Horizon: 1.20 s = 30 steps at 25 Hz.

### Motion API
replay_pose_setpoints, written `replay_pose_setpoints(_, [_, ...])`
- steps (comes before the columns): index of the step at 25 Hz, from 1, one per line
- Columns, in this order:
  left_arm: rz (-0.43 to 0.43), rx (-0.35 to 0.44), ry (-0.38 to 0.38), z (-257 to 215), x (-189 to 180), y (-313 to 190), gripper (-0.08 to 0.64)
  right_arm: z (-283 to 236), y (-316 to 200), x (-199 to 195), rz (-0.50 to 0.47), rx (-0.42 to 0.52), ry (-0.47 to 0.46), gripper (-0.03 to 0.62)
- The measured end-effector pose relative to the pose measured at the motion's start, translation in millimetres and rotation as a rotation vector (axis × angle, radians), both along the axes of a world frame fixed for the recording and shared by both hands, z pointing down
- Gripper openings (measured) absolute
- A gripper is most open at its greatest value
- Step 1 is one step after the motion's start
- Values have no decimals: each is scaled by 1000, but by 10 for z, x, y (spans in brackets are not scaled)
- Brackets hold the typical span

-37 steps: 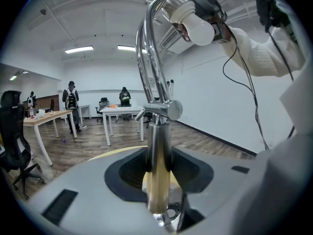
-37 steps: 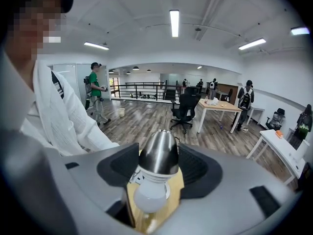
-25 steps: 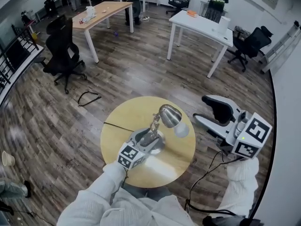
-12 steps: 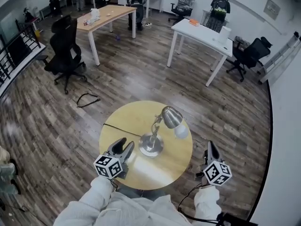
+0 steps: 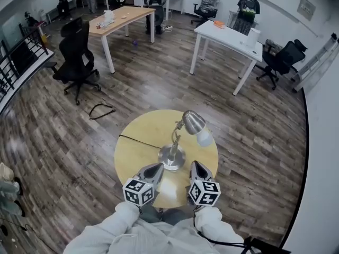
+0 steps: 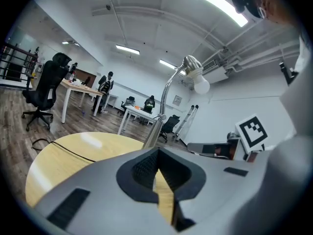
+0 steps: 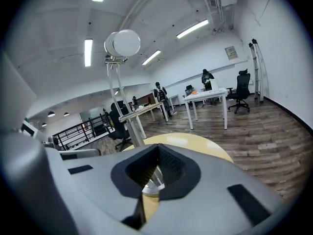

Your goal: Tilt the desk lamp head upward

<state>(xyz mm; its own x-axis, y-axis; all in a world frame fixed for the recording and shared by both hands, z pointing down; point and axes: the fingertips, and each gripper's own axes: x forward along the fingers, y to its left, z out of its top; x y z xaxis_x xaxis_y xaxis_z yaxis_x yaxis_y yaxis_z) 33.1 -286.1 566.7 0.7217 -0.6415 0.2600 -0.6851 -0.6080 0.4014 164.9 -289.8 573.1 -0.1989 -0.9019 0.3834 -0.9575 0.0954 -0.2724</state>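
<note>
Item: desk lamp (image 5: 176, 139), brushed metal, with round disc base (image 5: 172, 156), slim jointed stem and bell-shaped head (image 5: 193, 121) holding a white globe bulb (image 5: 204, 138). It stands upright near the centre of a round yellow-wood table (image 5: 137, 152), a thin black cord (image 5: 139, 141) trailing left. Left gripper (image 5: 156, 167) and right gripper (image 5: 195, 165): grey shells, black ribbed pads (image 6: 143, 169), at the table's near edge, clear of the lamp, jaws just closed together on nothing.

Below me sits a round yellow worktop (image 5: 135, 151), a thin black cord (image 5: 139, 141) crossing its left part. Beyond it on the wood floor (image 5: 159, 78) I see a looped cable (image 5: 100, 110), a black office chair (image 5: 77, 52), a wooden desk (image 5: 119, 17) and a white desk (image 5: 228, 36)
</note>
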Motion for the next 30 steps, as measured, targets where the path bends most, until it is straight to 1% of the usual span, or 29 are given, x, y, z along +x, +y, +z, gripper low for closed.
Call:
replay_pose_setpoints(2, [-15, 4, 16, -131, -1, 85, 2, -116, 56, 26, 10, 15, 30, 14])
replay_pose_setpoints(3, [-31, 18, 27, -224, -7, 126, 2, -173, 103, 41, 16, 25, 50, 14])
replay_pose_setpoints(5, [-66, 72, 39, -436, -20, 187, 2, -270, 192, 63, 28, 51, 100, 14])
replay_pose_setpoints(7, [-82, 123, 49, -631, -23, 233, 2, -298, 254, 60, 37, 66, 140, 14])
replay_pose_setpoints(10, [-63, 155, 67, -824, -23, 359, 2, -234, 409, 20, 44, 41, 137, 12])
replay_pose_setpoints(13, [-40, 177, 65, -916, -66, 500, 2, -236, 614, -31, 51, 23, 139, 12])
replay_pose_setpoints(17, [-10, 169, 75, -863, -234, 816, 2, -210, 962, -234, 40, 10, 170, 14])
replay_pose_setpoints(19, [11, 159, 57, -805, -330, 1011, 2, -207, 1162, -343, 50, 16, 182, 14])
replay_pose_setpoints(23, [94, 101, 24, -672, -463, 1379, 2, -164, 1569, -595, 69, -1, 155, 14])
replay_pose_setpoints(25, [117, 92, 16, -640, -517, 1554, 2, -148, 1768, -695, 73, -7, 151, 14])
replay_pose_setpoints(30, [149, 94, -9, -633, -526, 1930, 2, -278, 2155, -748, 108, 28, 157, 12])
